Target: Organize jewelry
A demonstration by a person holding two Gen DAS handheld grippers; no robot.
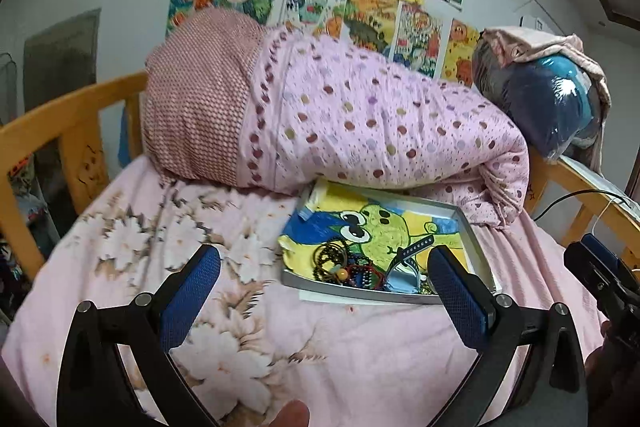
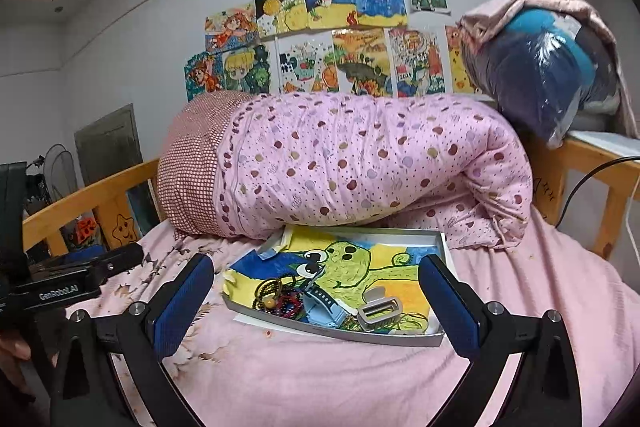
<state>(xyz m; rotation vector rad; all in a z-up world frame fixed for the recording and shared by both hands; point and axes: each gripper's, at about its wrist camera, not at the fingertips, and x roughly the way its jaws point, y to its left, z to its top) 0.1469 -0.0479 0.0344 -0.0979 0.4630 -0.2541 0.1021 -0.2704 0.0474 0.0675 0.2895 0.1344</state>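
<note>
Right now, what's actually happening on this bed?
A person holds a gripper in each hand over a pink bedsheet. Both the left gripper and the right gripper are open and empty, aimed at a shallow silver tray lined with a frog drawing. Beaded bracelets, a light blue watch and a grey hair claw lie piled at the tray's near edge. Nothing is being gripped.
</note>
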